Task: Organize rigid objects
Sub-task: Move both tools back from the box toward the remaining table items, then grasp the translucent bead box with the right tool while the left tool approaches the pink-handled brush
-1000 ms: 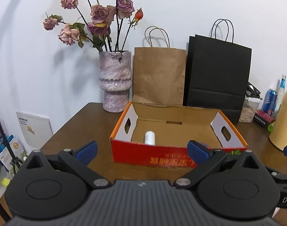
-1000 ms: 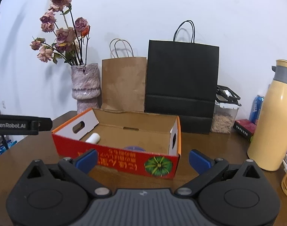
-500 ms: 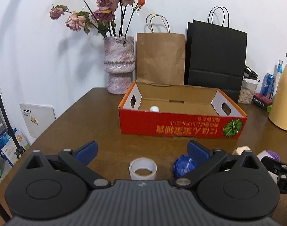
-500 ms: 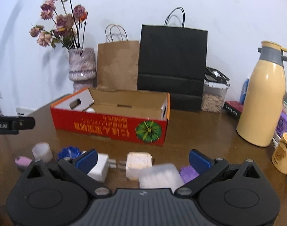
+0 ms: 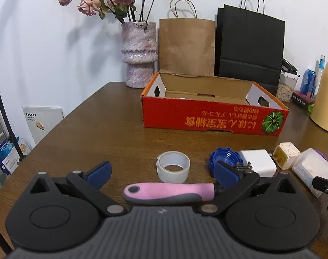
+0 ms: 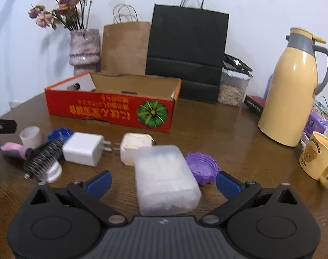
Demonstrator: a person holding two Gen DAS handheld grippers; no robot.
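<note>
1. The brown table holds everything. It is the biggest thing here.
2. The red box sits in the middle of the table with its top open. I think the small hard things are meant to go inside it, so it is my landmark.
3. The tall yellow jug stands to the right of the red box. It looks like it just lives there.
4. The left gripper hovers in front of the red box with its jaws wide apart and nothing in them. The pink brush handle lies between them, so it may be the next thing to grab.
5. The right gripper is also in front of the red box, nearer its right end. Its jaws are wide and hold nothing. The cloudy plastic case lies flat between them.
6. The white plug lies in front of the red box, and its prongs point at the cream plug just beside it.
7. The tape roll stands in front of the red box, near its left half.
8. The blue cap and the purple cap wait in front of the red box too.
9. All these small things are still outside the red box, so I think lots of tidying is left.
</note>
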